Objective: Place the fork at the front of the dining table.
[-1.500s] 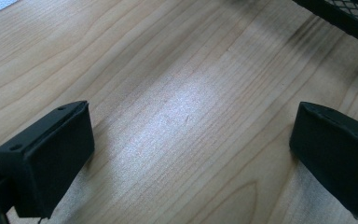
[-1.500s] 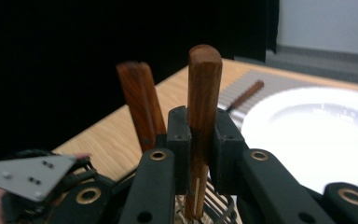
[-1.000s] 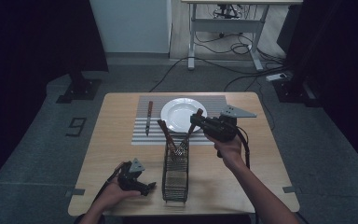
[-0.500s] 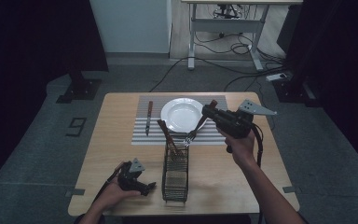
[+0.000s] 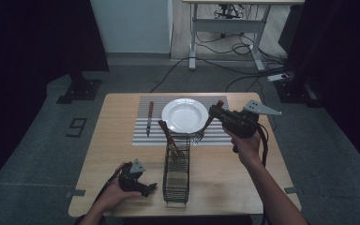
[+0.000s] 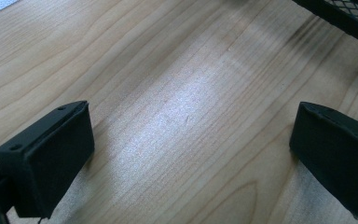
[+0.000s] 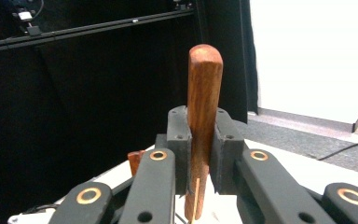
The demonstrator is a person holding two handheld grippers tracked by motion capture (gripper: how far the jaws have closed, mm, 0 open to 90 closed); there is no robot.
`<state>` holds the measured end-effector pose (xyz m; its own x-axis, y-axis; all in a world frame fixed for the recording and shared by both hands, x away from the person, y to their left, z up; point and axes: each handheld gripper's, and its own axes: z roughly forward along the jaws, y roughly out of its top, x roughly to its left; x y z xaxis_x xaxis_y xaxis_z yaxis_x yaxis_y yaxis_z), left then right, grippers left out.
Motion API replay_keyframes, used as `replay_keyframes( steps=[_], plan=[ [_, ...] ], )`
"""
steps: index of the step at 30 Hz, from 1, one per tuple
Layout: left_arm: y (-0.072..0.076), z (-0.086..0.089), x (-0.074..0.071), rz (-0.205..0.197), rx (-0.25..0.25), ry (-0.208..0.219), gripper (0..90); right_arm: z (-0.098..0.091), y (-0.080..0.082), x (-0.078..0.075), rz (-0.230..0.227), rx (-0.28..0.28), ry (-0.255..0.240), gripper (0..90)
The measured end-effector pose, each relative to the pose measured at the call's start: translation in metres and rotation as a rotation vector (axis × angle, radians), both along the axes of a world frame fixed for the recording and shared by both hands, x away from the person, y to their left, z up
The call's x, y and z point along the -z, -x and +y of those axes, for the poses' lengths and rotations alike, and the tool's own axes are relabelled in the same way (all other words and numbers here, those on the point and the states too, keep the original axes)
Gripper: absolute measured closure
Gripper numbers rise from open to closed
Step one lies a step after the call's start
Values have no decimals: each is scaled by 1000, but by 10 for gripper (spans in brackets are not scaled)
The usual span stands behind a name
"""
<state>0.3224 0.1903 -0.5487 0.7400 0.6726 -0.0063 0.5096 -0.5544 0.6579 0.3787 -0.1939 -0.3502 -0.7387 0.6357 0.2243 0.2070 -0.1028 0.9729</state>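
- The right gripper (image 5: 215,112) is held above the right part of the striped placemat (image 5: 143,136), just right of the white plate (image 5: 185,115), with the person's right hand (image 5: 246,145) under it.
- Its jaws are clamped on the wooden handle of a fork (image 5: 205,127); in the right gripper view the handle (image 7: 204,116) stands upright between the two pads and rises above them.
- In the high view the fork slants down and to the left from the gripper, its tines near the placemat's front edge, just beside the top of the wire basket (image 5: 176,173). Whether the tines touch the mat is hard to say from this angle.
- The black wire basket stands in the middle of the wooden table (image 5: 243,187); another wooden-handled utensil (image 5: 168,136) leans out of its far end.
- A knife (image 5: 149,117) with a wooden handle lies on the placemat to the left of the plate, well apart from both grippers.
- The left gripper (image 5: 138,180) rests low at the near edge of the table, just left of the basket, in the person's left hand (image 5: 115,194).
- In the left gripper view its jaws stand wide apart over bare wood (image 6: 182,116), holding nothing, with a corner of the basket (image 6: 345,18) at the upper right.
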Motion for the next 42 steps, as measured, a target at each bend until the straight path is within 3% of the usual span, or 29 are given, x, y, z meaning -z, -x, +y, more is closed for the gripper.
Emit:
replay_keyframes(
  steps=[10, 22, 42],
  plan=[
    [0, 0, 0, 1, 1, 0, 0, -8, -6, 6, -1, 52, 56, 806],
    [0, 0, 0, 0, 0, 0, 0, -13, -26, 33, 65, 123, 149, 807],
    [0, 0, 0, 0, -1, 1, 0, -27, -44, 55, 124, 207, 207, 806]
  ],
)
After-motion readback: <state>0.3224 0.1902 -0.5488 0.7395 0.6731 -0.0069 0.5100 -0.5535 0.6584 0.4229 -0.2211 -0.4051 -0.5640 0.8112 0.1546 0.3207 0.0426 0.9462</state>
